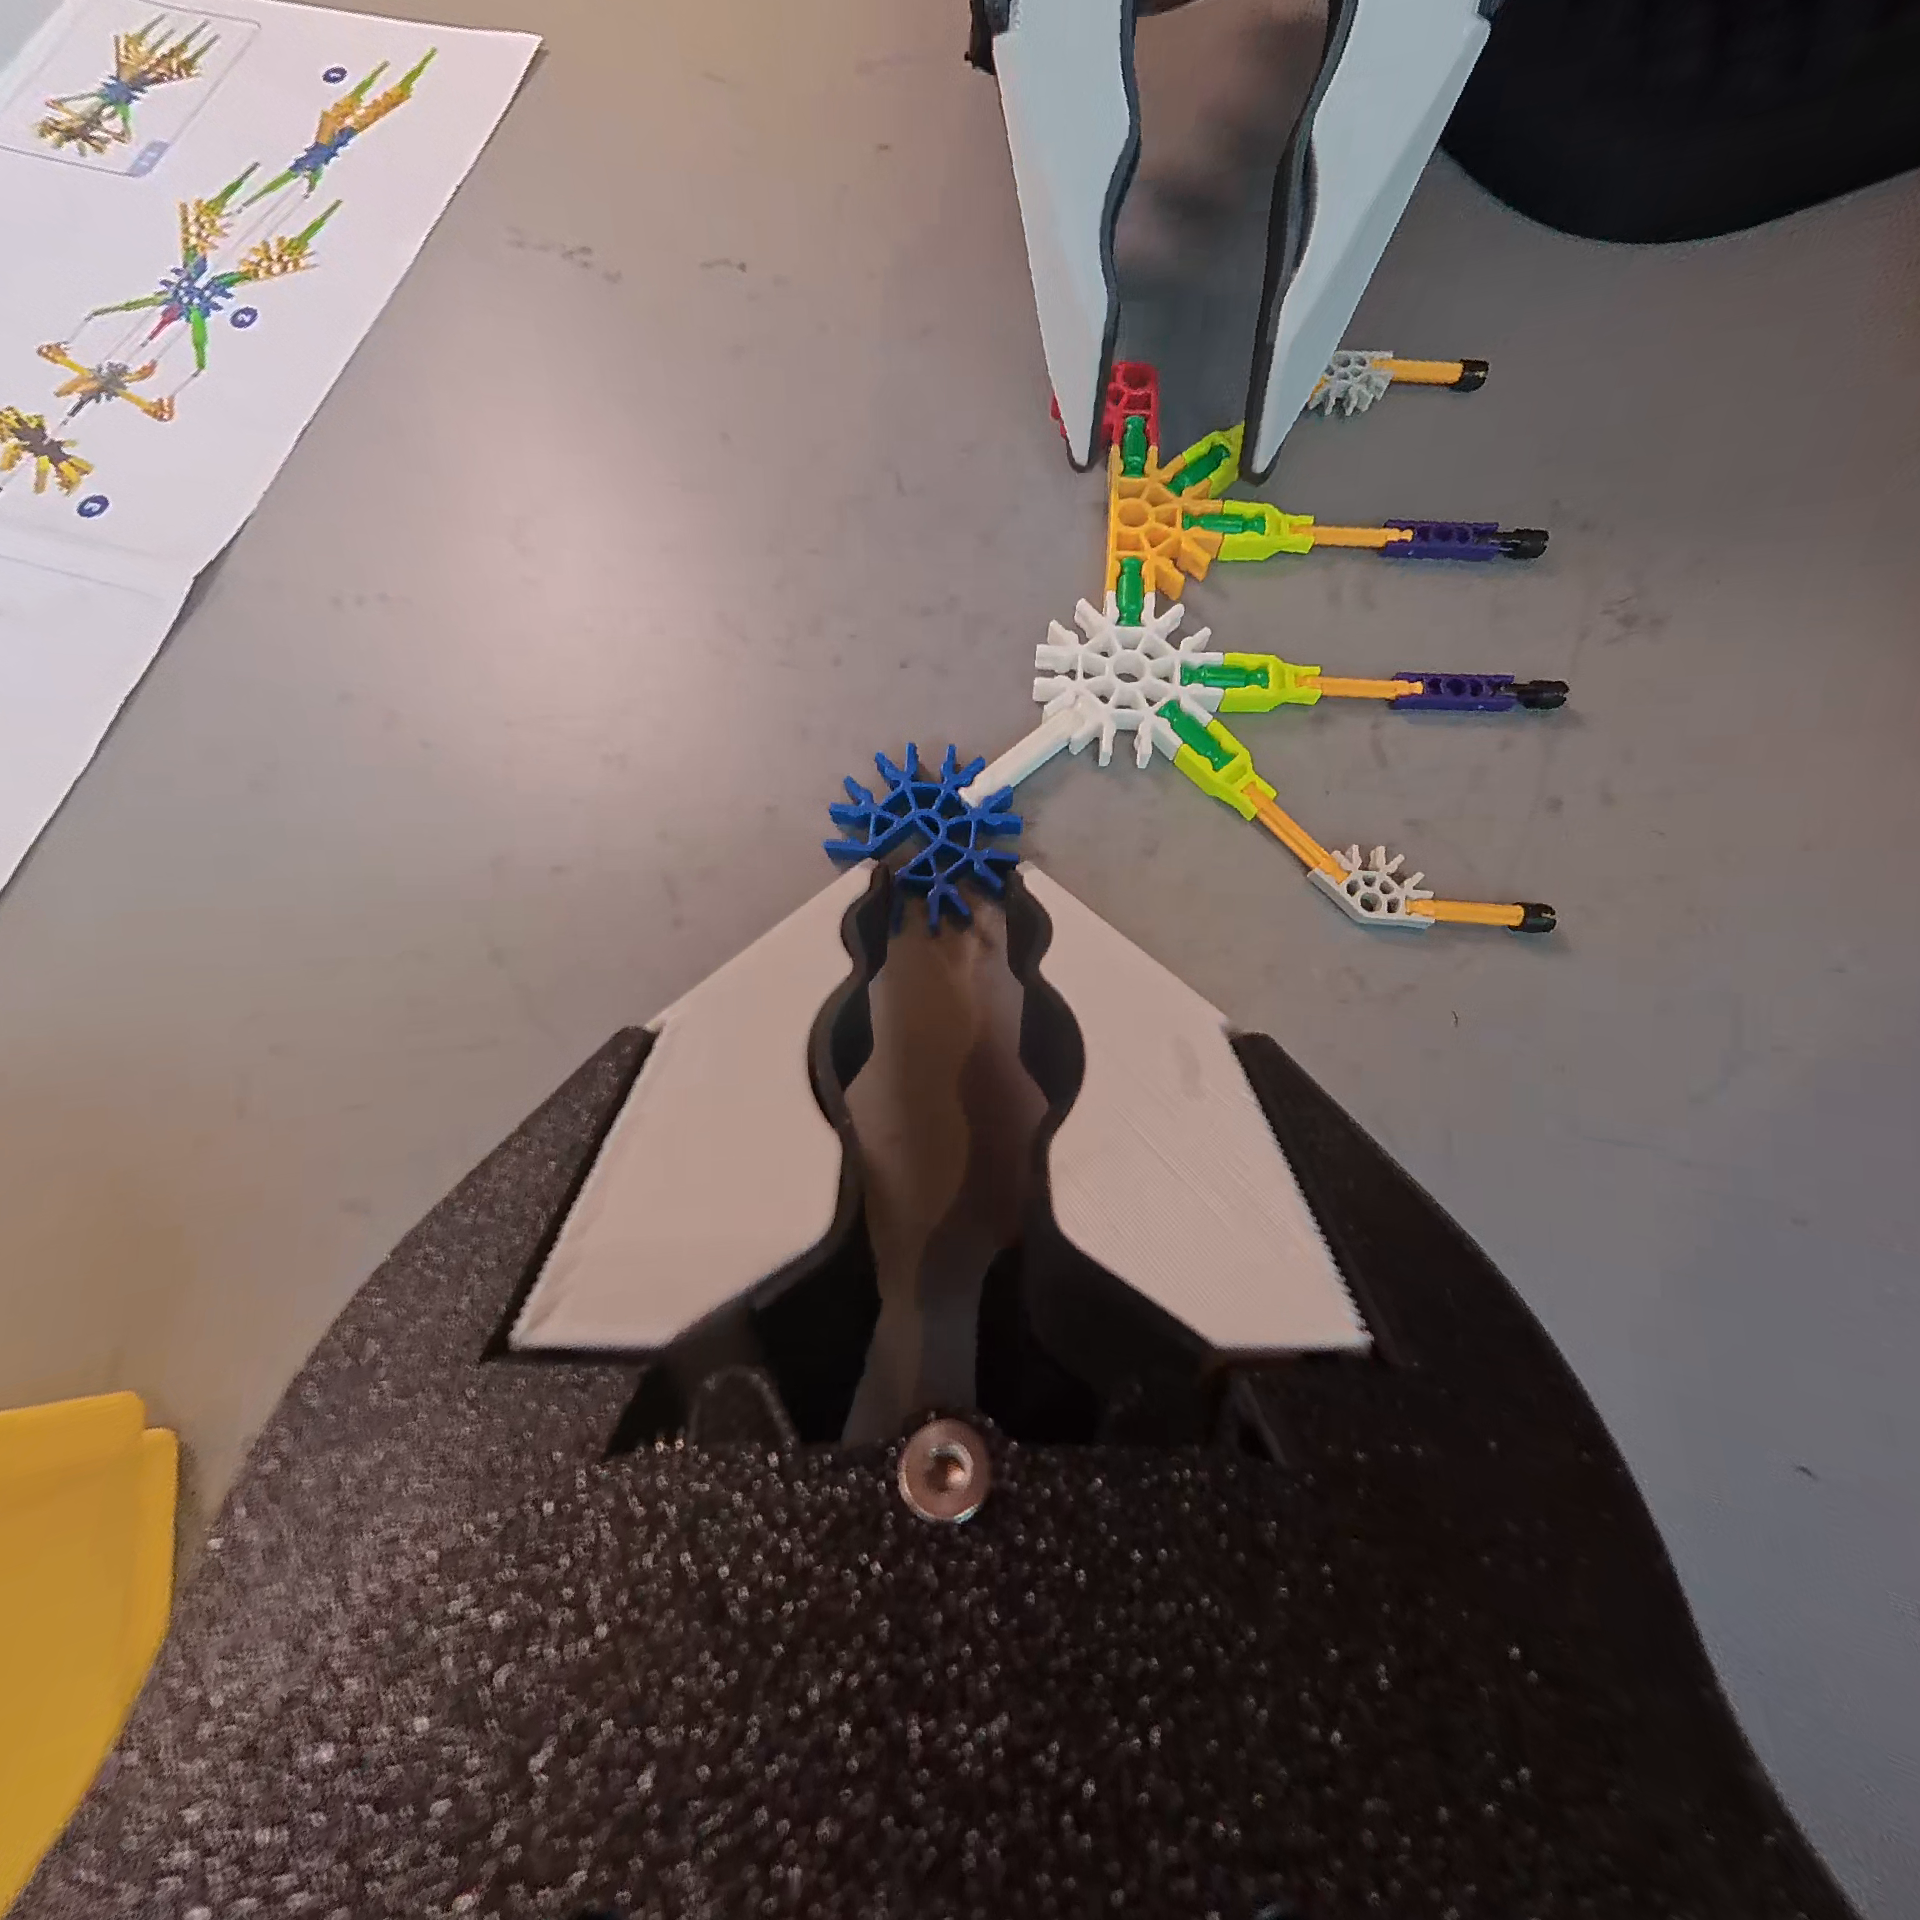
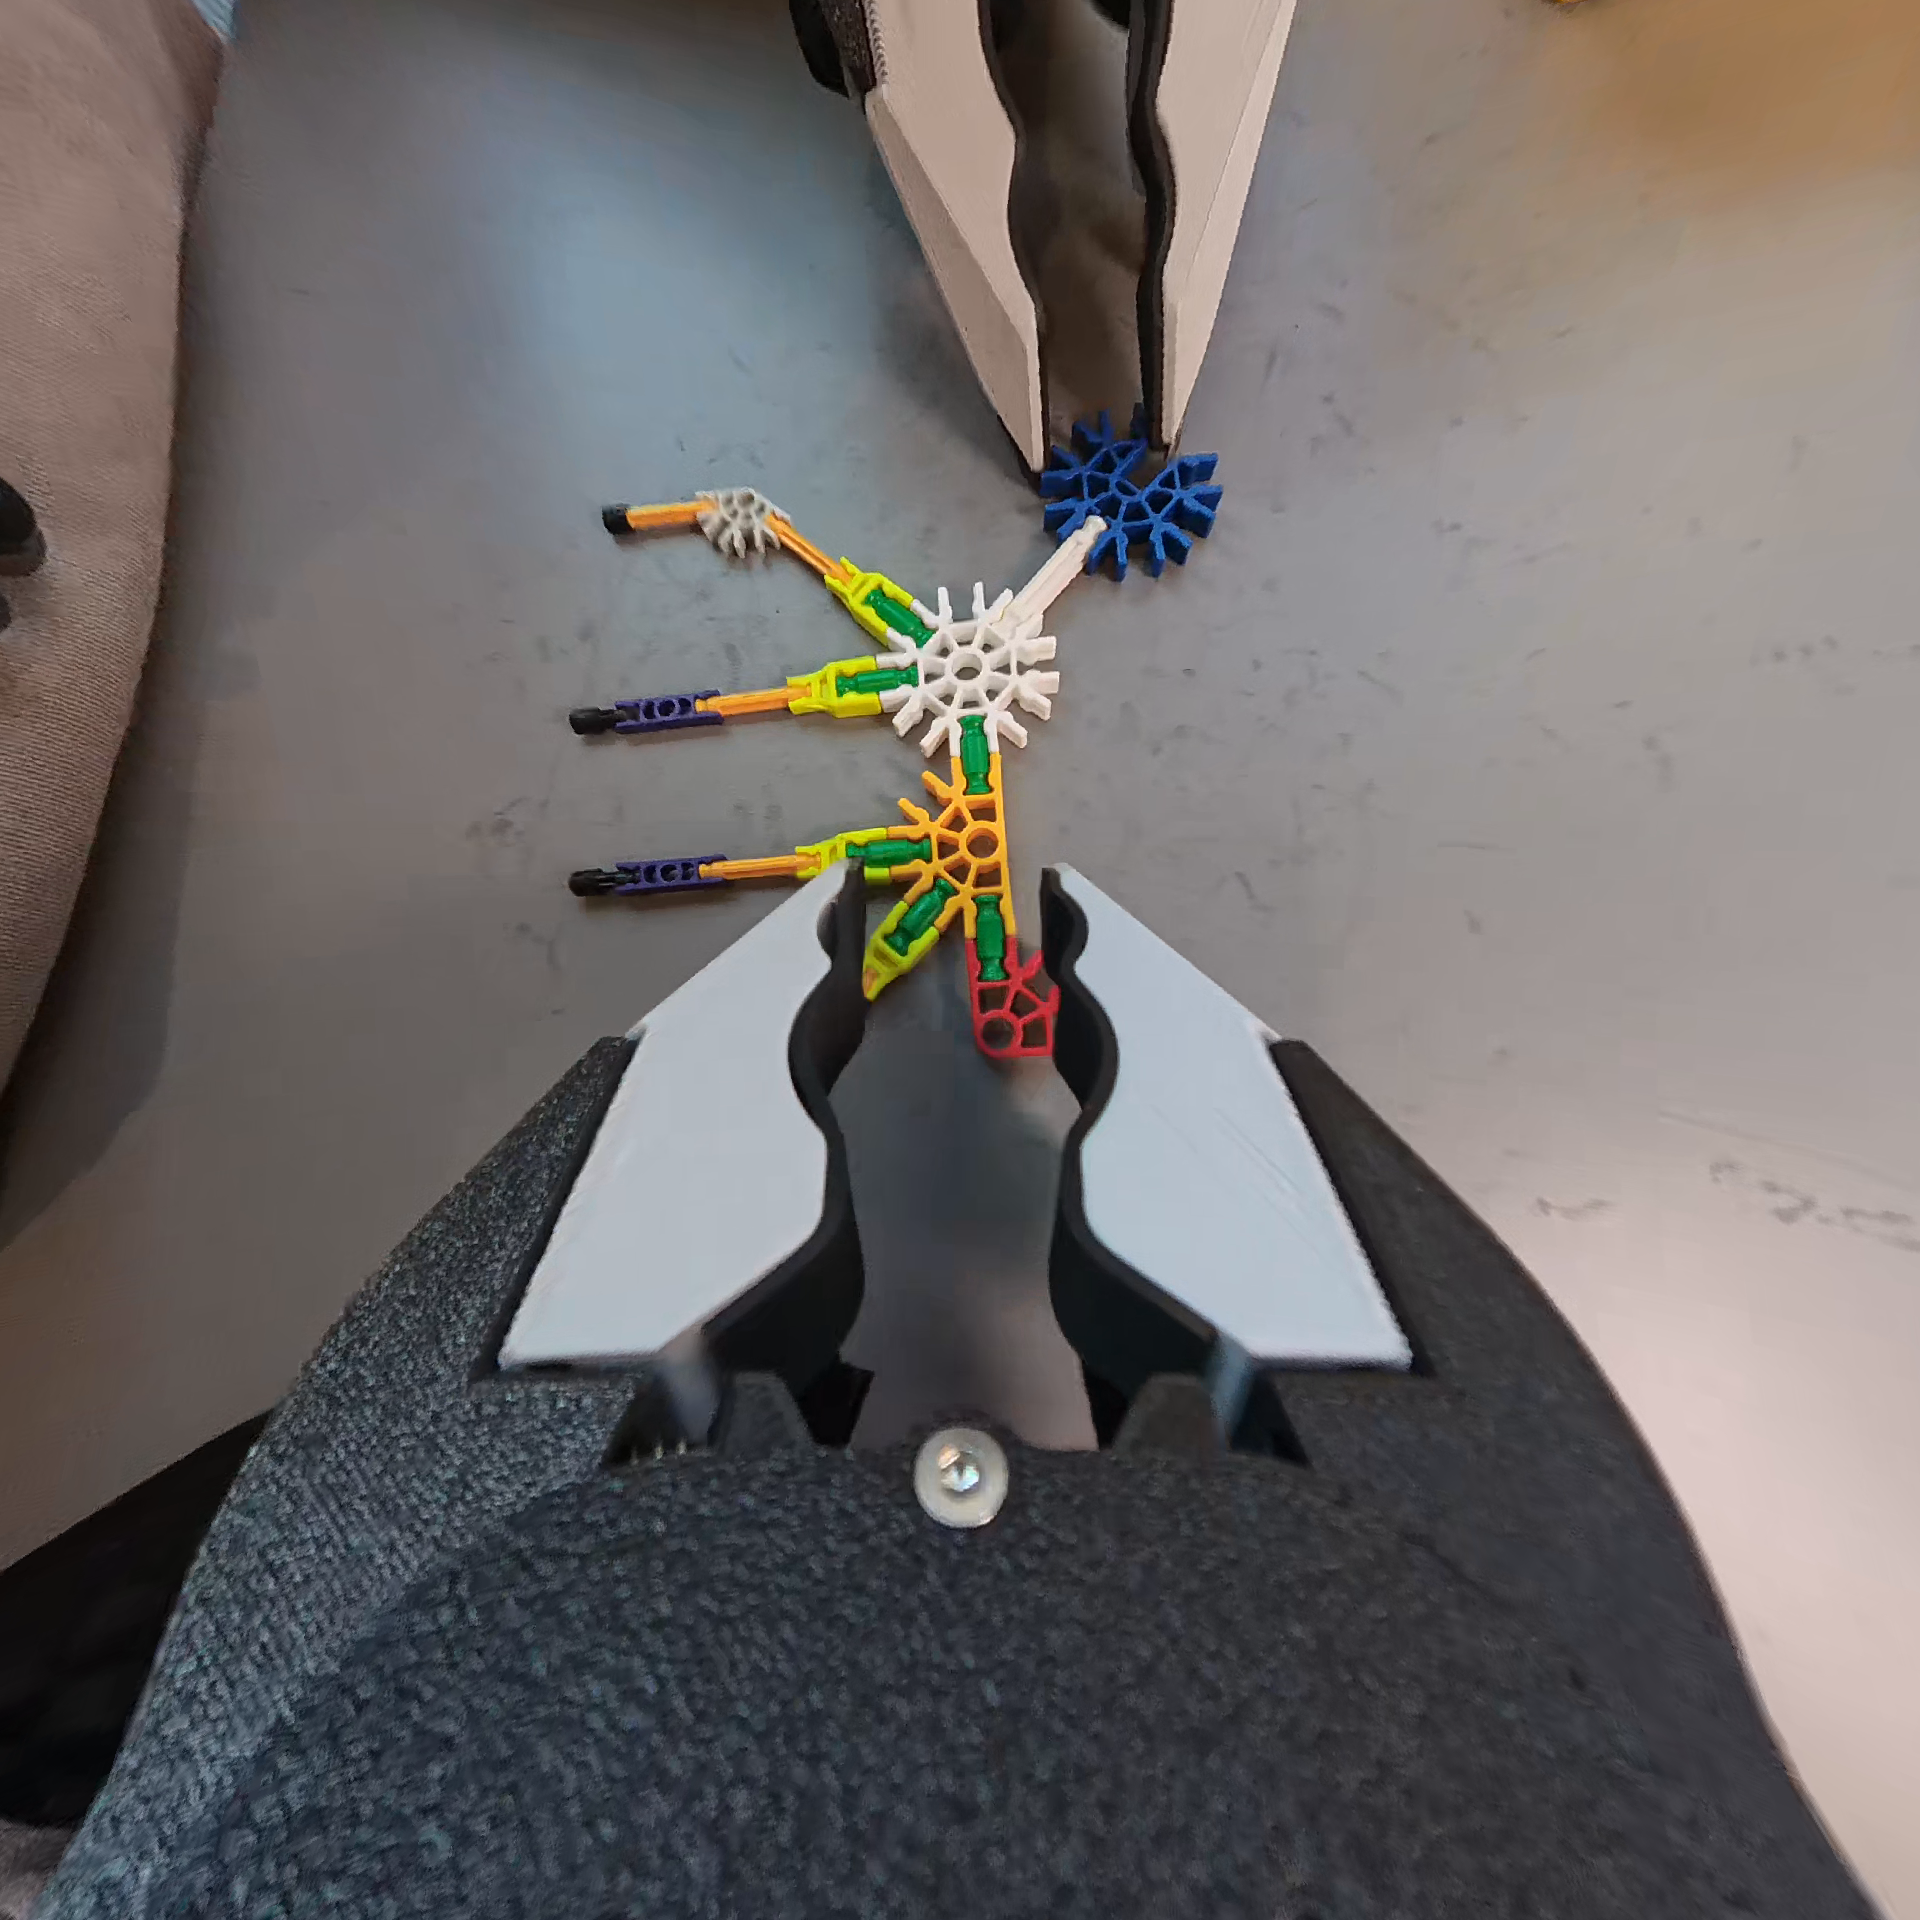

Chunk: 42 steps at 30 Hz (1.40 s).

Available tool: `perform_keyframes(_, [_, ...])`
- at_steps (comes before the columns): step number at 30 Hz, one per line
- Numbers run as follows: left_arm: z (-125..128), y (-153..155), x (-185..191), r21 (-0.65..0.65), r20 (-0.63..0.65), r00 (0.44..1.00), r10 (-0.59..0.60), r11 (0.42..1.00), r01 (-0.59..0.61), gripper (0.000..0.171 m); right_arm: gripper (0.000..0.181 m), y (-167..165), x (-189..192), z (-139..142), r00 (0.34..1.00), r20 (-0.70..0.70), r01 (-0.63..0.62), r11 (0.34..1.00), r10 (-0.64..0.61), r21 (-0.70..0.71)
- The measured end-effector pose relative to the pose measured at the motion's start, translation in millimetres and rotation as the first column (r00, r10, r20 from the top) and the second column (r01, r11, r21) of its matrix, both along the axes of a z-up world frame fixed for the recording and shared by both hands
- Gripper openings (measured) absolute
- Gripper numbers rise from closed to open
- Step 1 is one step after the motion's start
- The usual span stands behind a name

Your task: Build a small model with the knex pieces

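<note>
A flat toy assembly lies on the grey table: a blue snowflake connector, a white rod, a white snowflake connector, an orange fan connector and a red connector, with lime, orange and purple arms reaching right. My left gripper is shut on the blue connector's near edge. My right gripper is open. Its fingers straddle the red connector and a lime clip at the other end. The right fingertip touches the red connector.
A printed instruction sheet lies at the far left of the table. A yellow container edge shows at the lower left. A person's beige sleeve sits along the left of the right wrist view. Tip to tip, the grippers are about 10 cm apart.
</note>
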<state>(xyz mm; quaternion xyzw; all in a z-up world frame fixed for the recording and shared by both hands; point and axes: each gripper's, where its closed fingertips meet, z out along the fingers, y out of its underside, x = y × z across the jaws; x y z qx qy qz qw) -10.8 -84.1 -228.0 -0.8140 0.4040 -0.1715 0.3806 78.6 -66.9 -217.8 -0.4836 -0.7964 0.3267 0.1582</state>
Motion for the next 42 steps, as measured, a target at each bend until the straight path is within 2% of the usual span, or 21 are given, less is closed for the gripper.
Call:
perform_keyframes(4, [14.1,1.7,-4.2,0.034,0.052,0.998,0.033,0.999,-0.035,0.023,0.045,9.3,-15.7,44.0,0.971,-0.225,0.060,0.993,-0.083,-0.105])
perform_keyframes(9, [46.2,25.6,-23.2,0.177,0.173,0.972,0.162,0.965,-0.192,0.036,0.061,48.7,-38.1,75.6,0.853,-0.446,0.254,0.962,-0.271,-0.097])
perform_keyframes(11, [65.9,32.0,-30.4,0.224,0.256,0.945,0.202,0.939,-0.261,0.040,0.060,63.0,-43.8,86.1,0.791,-0.504,0.329,0.935,-0.348,-0.130])
perform_keyframes(15, [113.9,35.8,-45.9,0.256,0.469,0.847,0.250,0.880,-0.401,0.047,0.055,86.4,-44.9,107.2,0.655,-0.609,0.431,0.883,-0.447,-0.185])
perform_keyframes(19, [130.8,39.8,-75.9,0.314,0.513,0.795,0.325,0.791,-0.526,0.056,0.053,104.4,-39.1,117.6,0.568,-0.662,0.506,0.842,-0.489,-0.187])
perform_keyframes(23, [137.1,41.0,-97.7,0.300,0.558,0.741,0.373,0.742,-0.600,0.058,0.052,111.9,-36.8,116.8,0.546,-0.667,0.534,0.824,-0.507,-0.189])
perform_keyframes(29, [142.4,40.2,-109.2,0.348,0.567,0.730,0.381,0.693,-0.632,0.047,0.049,116.3,-36.6,114.3,0.531,-0.671,0.554,0.811,-0.518,-0.187])
perform_keyframes(32, [145.7,38.6,-108.8,0.348,0.579,0.726,0.370,0.693,-0.631,0.040,0.046,117.5,-35.6,115.8,0.522,-0.676,0.558,0.808,-0.520,-0.190])
perform_keyframes(34, [148.1,38.0,-112.8,0.365,0.580,0.725,0.371,0.677,-0.639,0.031,0.044,117.8,-35.3,115.1,0.526,-0.674,0.558,0.808,-0.519,-0.188])
perform_keyframes(36, [148.8,38.1,-119.9,0.391,0.568,0.727,0.385,0.651,-0.651,0.012,0.042,117.7,-35.4,113.1,0.533,-0.670,0.557,0.810,-0.516,-0.180])
perform_keyframes(39, [149.5,38.4,-131.4,0.415,0.549,0.725,0.416,0.617,-0.669,0.000,0.038,117.3,-35.7,109.7,0.548,-0.669,0.560,0.814,-0.503,-0.154])
perform_keyframes(41, [156.2,36.5,-141.4,0.450,0.536,0.726,0.432,0.582,-0.678,0.000,0.037,117.7,-35.6,108.4,0.554,-0.671,0.567,0.813,-0.493,-0.129])
perform_keyframes(42, [162.8,34.6,-150.6,0.479,0.525,0.722,0.450,0.545,-0.688,0.000,0.037,119.1,-34.9,107.6,0.554,-0.673,0.576,0.809,-0.490,-0.114])
